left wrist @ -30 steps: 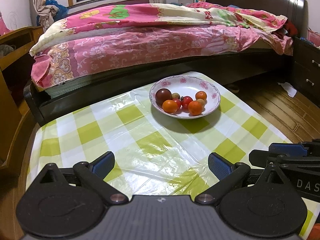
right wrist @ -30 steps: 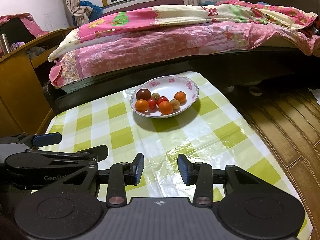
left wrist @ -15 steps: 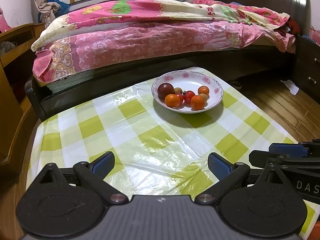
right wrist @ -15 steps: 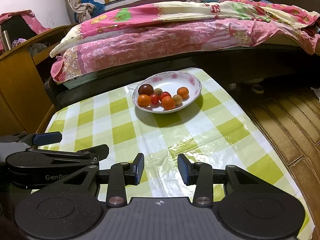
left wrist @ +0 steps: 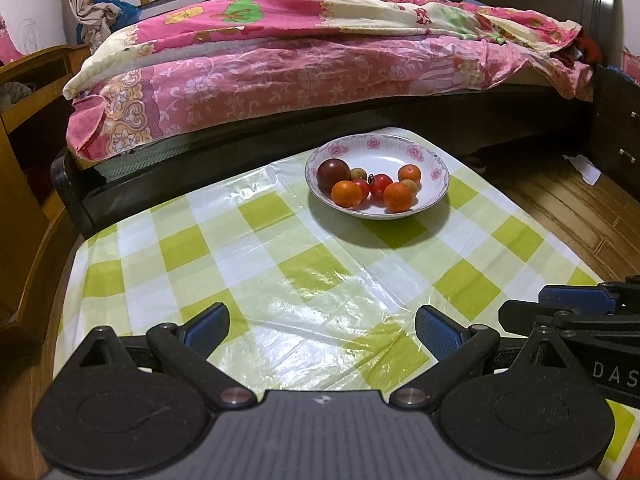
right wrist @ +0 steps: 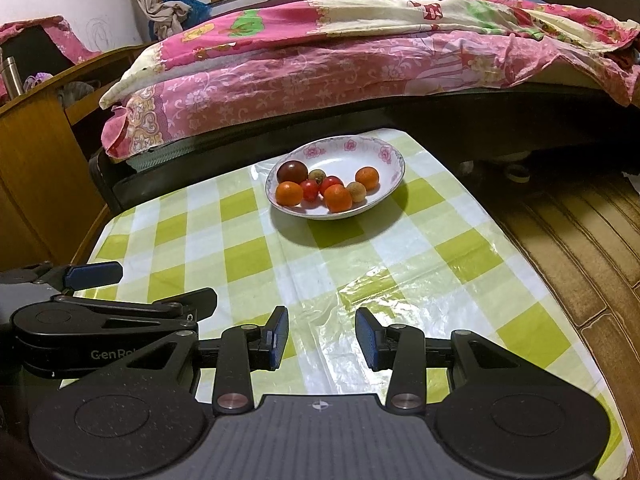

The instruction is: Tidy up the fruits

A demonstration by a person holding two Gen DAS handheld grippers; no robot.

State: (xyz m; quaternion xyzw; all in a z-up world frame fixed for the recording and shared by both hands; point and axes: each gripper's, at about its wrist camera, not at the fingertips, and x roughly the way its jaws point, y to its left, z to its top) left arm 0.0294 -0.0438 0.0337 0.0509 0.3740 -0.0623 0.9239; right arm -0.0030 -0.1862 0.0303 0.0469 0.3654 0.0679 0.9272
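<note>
A green-checked counter [left wrist: 280, 272] is standing beside a pink-quilted bed [left wrist: 320, 64]. The fruits [left wrist: 370, 188] are sitting in a bowl [left wrist: 436, 176] at its far end. Left tongs [left wrist: 322, 326] and right tongs [right wrist: 322, 338] are hovering near, tilted downward, spread, empty.

Left tool [left wrist: 322, 326] wide apart, right tool [right wrist: 322, 336] narrower, both empty.

Ahead of both grippers, on the desk [left wrist: 256, 264]: bowl [left wrist: 434, 196] holding fruits [left wrist: 370, 188]. Behind the bowl, bed [left wrist: 280, 80].
</note>
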